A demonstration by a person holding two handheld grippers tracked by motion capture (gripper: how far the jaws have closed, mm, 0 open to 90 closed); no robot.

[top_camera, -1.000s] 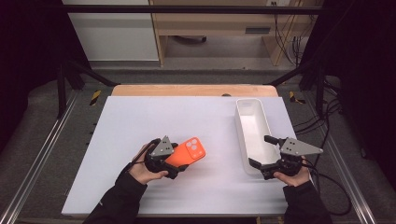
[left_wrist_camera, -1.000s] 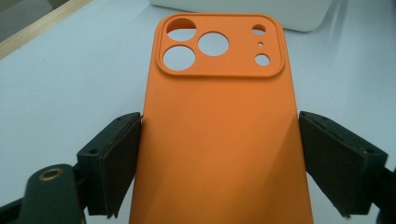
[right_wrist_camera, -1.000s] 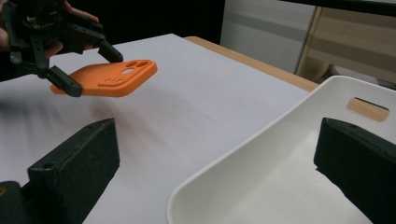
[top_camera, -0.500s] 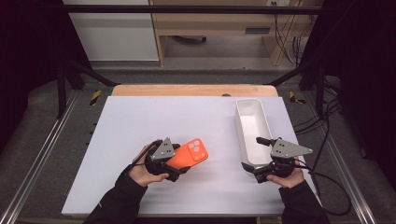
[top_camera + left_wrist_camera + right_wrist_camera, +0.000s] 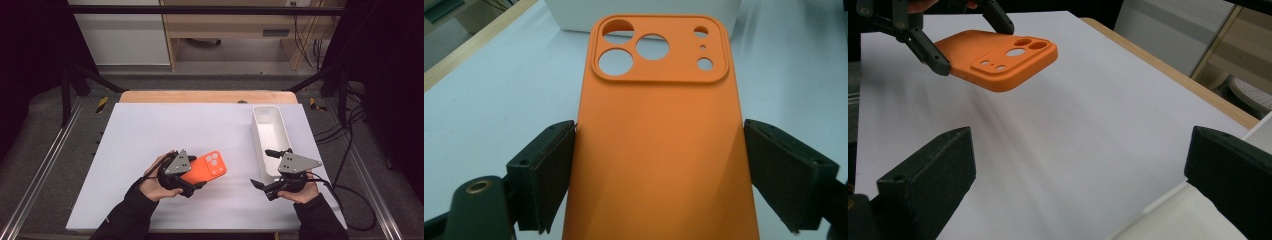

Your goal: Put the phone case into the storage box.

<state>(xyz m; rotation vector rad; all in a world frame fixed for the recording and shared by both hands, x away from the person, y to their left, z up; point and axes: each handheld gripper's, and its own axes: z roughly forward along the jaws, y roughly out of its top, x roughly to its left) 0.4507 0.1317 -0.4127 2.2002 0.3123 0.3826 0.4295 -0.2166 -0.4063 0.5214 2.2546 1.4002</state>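
Observation:
An orange phone case point(image 5: 206, 169) with camera cut-outs is held just above the white table, back side up. My left gripper point(image 5: 195, 173) is shut on its lower half; in the left gripper view the case point(image 5: 654, 145) spans the gap, with a pad against each long edge. In the right gripper view the same case point(image 5: 998, 59) hovers at the upper left. My right gripper point(image 5: 261, 168) stands open and empty at the front right, beside the near end of the white tray point(image 5: 258, 131). Its jaws stand wide apart in its own view point(image 5: 1078, 175).
The long white tray point(image 5: 1173, 217) lies empty along the table's right side. A wooden strip point(image 5: 205, 96) borders the table's far edge. Metal rails and dark frame posts flank the table; cables trail on the right.
My right gripper has drawn back from the tray's near end toward the front and left, turning toward the case. The left gripper and case have barely moved.

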